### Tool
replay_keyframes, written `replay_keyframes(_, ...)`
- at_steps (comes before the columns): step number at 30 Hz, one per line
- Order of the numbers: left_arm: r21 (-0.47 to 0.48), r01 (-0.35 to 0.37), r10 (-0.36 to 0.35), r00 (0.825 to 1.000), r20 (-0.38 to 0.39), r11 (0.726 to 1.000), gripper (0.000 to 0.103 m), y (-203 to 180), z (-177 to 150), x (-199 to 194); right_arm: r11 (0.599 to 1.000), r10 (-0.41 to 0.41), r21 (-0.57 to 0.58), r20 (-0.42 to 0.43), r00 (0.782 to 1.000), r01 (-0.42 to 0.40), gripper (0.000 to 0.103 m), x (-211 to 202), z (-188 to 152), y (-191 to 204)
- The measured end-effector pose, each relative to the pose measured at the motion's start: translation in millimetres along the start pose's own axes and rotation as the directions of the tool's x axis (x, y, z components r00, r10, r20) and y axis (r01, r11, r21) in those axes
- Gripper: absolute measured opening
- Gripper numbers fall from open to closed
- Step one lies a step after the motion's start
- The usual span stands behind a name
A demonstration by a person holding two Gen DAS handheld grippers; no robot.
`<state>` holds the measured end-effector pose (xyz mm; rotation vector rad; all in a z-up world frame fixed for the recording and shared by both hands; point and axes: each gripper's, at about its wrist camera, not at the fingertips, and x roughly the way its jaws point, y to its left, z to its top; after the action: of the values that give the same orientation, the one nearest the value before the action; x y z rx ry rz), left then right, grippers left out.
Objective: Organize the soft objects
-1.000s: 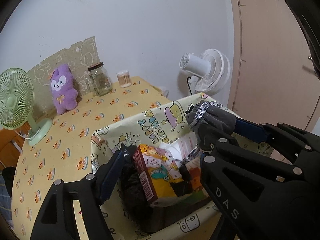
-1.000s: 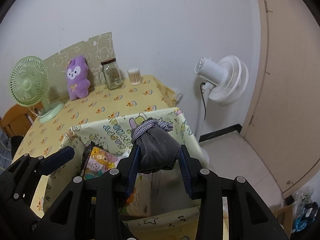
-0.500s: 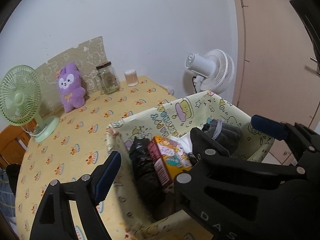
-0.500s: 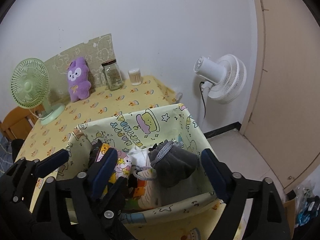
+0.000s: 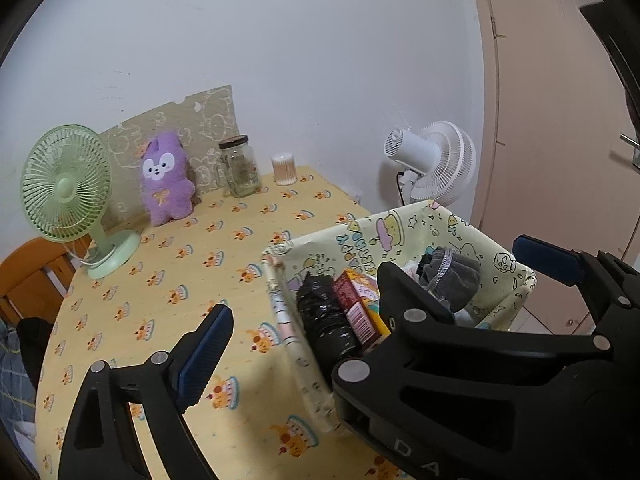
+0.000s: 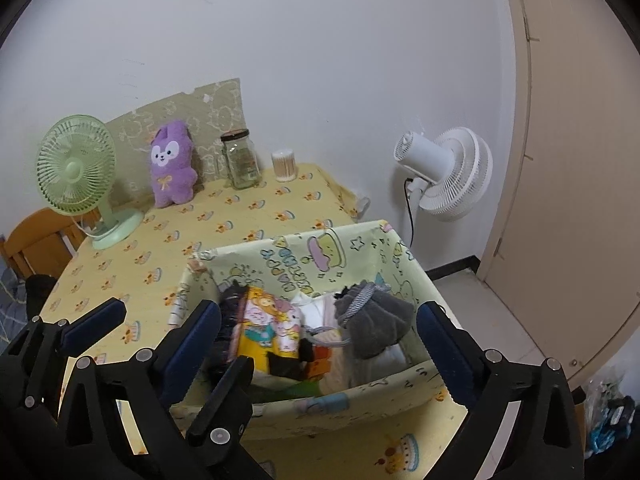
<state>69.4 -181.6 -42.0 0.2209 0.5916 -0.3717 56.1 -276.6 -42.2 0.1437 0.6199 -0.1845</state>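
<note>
A grey sock bundle (image 6: 376,320) lies in the right side of a yellow cartoon-print fabric bin (image 6: 320,252) on the table; it also shows in the left wrist view (image 5: 452,276). The bin (image 5: 400,232) also holds a colourful box (image 6: 268,320) and a black bag (image 5: 324,316). My right gripper (image 6: 316,336) is open and empty, held above the bin's near side. My left gripper (image 5: 376,296) is open and empty, held left of the bin; the right gripper's body crosses in front of it. A purple plush (image 6: 172,172) stands at the back of the table.
A green desk fan (image 6: 80,184), a glass jar (image 6: 240,160) and a cotton-swab pot (image 6: 285,165) stand along the table's back edge. A white floor fan (image 6: 448,172) stands right of the table near a door. An orange chair (image 6: 36,240) is at the left.
The right gripper opened and let the grey sock bundle drop into the bin. Both grippers then drew back and up from the bin.
</note>
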Motion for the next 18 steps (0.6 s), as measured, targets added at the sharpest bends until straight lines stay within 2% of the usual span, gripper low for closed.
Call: replay_keyframes(18,-0.095,-0.082,0.089,0.994,0.066,0.992,0.096,53.8,-9.8,-57.7,0.995,0.073,-0.067,0.045,0.996,-0.070,0.101,-44.7,8.7,61.7)
